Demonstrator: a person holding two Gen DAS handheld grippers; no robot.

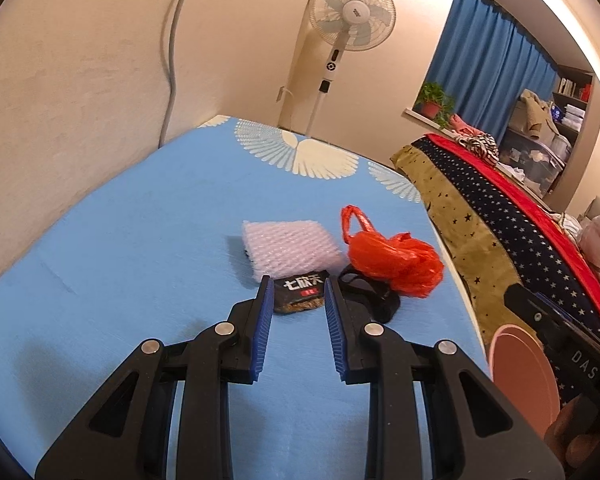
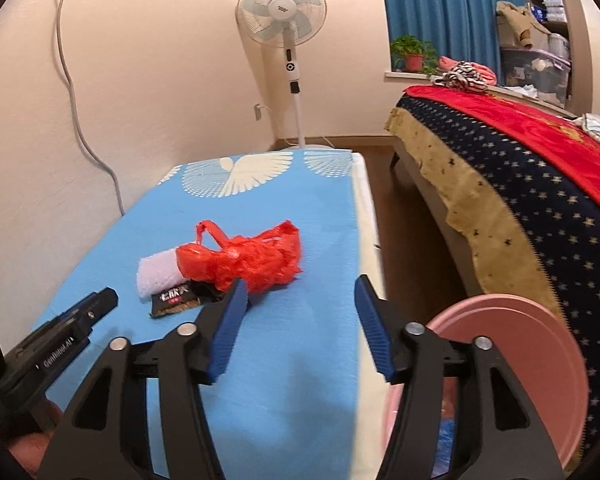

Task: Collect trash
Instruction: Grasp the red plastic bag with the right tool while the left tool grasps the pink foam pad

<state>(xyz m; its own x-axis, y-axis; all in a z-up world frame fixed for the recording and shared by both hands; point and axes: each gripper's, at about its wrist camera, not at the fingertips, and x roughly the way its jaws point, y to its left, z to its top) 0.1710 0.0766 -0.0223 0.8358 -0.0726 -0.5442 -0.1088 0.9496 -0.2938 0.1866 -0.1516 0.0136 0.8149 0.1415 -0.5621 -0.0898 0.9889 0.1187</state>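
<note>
- The trash lies in a small cluster on a counter (image 1: 99,264) covered with a blue cloth printed with white fan shapes at its far end.
- A crumpled red plastic bag (image 1: 396,262) sits at the right of the cluster, one loop handle sticking up on its left side.
- A white foam-net sleeve (image 1: 289,250) lies just left of the bag; in the right wrist view the bag overlaps its right end.
- A dark snack wrapper (image 1: 300,294) with white characters lies flat in front of the sleeve — its far edge is tucked under it.
- A black item (image 1: 374,298) lies beside the wrapper, partly under the red bag; what it is cannot be told.
- The left tongs (image 1: 297,294) stand slightly apart, with nothing clamped; their blue pads (image 1: 263,320) frame the wrapper from the near side, and whether the tips touch it cannot be told.
- The right tongs (image 2: 300,294) stand wide apart and empty — the left pad's tip is just in front of the red bag, over bare cloth.
- A pink bin (image 2: 540,360) stands just off the counter's right edge, below the right tongs.
- A bed (image 2: 520,184) with a starred navy blanket and a red cloth runs along the right, across a strip of floor.
- A white pedestal fan (image 2: 281,10) stands against the far wall, beyond the counter's end.
</note>
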